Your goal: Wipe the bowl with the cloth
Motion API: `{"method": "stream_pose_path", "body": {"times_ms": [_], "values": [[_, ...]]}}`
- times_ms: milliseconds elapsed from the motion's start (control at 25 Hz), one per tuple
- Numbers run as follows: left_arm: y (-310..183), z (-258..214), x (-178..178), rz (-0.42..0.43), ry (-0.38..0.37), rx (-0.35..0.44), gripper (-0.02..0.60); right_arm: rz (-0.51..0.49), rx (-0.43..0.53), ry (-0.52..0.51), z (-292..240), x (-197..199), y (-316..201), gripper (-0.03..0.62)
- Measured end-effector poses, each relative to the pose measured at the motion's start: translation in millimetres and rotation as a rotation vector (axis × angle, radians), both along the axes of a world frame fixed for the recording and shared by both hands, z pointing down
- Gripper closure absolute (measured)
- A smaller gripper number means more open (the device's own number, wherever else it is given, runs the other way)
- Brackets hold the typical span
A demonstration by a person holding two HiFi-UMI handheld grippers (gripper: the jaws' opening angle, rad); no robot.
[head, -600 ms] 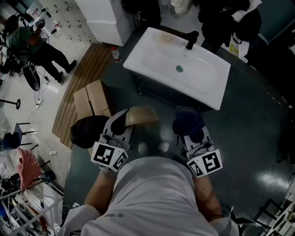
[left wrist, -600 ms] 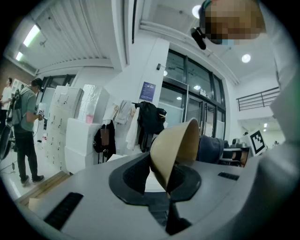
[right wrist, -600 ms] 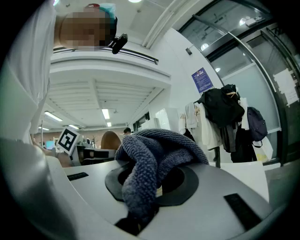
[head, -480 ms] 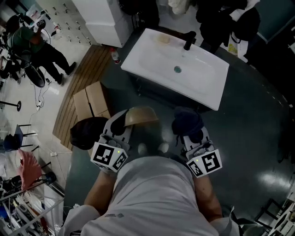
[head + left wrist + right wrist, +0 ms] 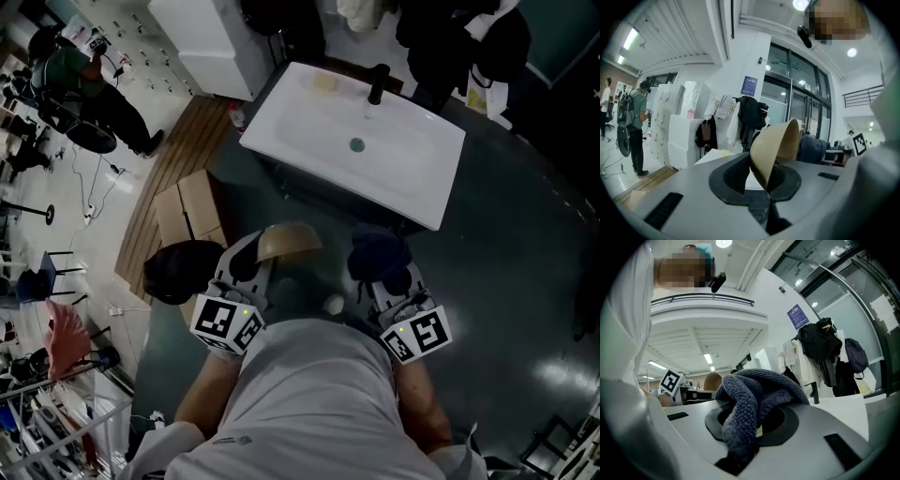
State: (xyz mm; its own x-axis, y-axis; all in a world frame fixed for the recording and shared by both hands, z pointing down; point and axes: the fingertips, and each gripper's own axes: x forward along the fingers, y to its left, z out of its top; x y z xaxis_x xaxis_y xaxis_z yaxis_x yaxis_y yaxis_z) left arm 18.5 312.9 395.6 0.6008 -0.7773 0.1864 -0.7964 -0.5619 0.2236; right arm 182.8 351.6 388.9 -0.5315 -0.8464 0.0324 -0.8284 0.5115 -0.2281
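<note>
**Grip state.** The left hand-held gripper [image 5: 760, 183] is pressed onto the wall of the tan round bowl [image 5: 776, 146] and pinches it near the rim. The right hand-held gripper [image 5: 753, 428] is clamped on a bunched dark blue-grey terry cloth [image 5: 757, 397], which spills over and around both jaws.

**Location.** Both items are held in the air in front of the person's torso. The bowl is on the left and the cloth just beside it on the right, not yet touching. The white rectangular washbasin [image 5: 309, 117] stands well apart, further ahead.

**Orientation of the bowl.** The bowl stands on edge. Its rim plane is steeply tilted, the rounded outer side faces left and upward, and the opening appears to face right, toward the cloth. A round bowl has no true long axis; its centre axis runs roughly sideways between the two grippers.

**Procedure (recommended).**
1. Hold the pinch on the bowl firm, because a thin wall gripped at one point is likely to pivot under side load.
2. Bring the loose bulge of cloth, not the jaw tips, into the opening.
3. Wipe in curved strokes along the inner wall, pressing toward the pinched edge.
</note>
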Motion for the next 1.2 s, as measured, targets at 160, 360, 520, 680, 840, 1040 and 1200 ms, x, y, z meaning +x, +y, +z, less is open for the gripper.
{"method": "stream_pose_path", "body": {"times_ms": [160, 360, 520, 680, 840, 1040, 1200], "values": [[-6, 7, -2, -0.023, -0.008, -0.014, 0.530, 0.009, -0.016, -0.022, 9, 9, -6, 0.528], [-32, 16, -7, -0.044, 0.004, -0.018, 0.529, 0.011, -0.015, -0.010, 16, 11, -28, 0.528], [-65, 24, -10, -0.035, 0.012, -0.010, 0.530, 0.024, -0.021, -0.008, 25, 9, -58, 0.528], [-109, 24, -18, -0.028, 0.027, -0.013, 0.529, 0.033, -0.032, -0.012, 26, 0, -101, 0.528], [-156, 22, -28, -0.011, 0.046, -0.025, 0.529, 0.044, -0.045, -0.002, 23, -14, -146, 0.528], [-210, 21, -47, 0.007, 0.091, -0.058, 0.529, 0.065, -0.056, 0.018, 19, -34, -195, 0.528], [-258, 25, -63, 0.017, 0.120, -0.100, 0.530, 0.081, -0.063, 0.030, 16, -52, -233, 0.528]]}}
